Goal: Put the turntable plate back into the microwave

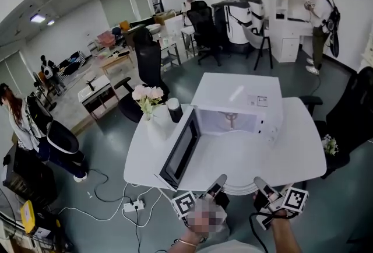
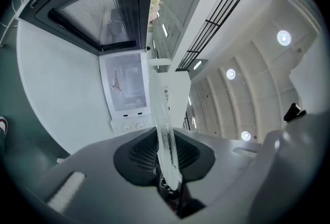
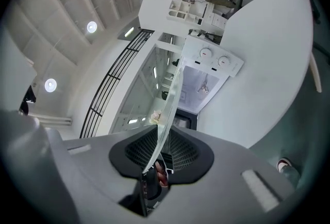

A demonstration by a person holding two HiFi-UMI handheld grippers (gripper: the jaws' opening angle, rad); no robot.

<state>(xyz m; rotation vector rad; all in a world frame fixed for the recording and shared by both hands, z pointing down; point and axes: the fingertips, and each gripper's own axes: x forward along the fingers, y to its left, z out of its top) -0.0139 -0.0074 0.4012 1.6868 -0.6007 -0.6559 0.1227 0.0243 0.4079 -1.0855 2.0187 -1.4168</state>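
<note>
Two edges of the turntable plate (image 2: 164, 130) are pinched by left tool (image 1: 220, 179) and right tool (image 1: 258, 181); the open microwave (image 1: 233, 113) is seen above them, frame centre.

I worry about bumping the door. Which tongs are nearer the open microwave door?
The left tongs: the door hangs open on their side, while the right tongs face the knob side of the microwave.
</note>
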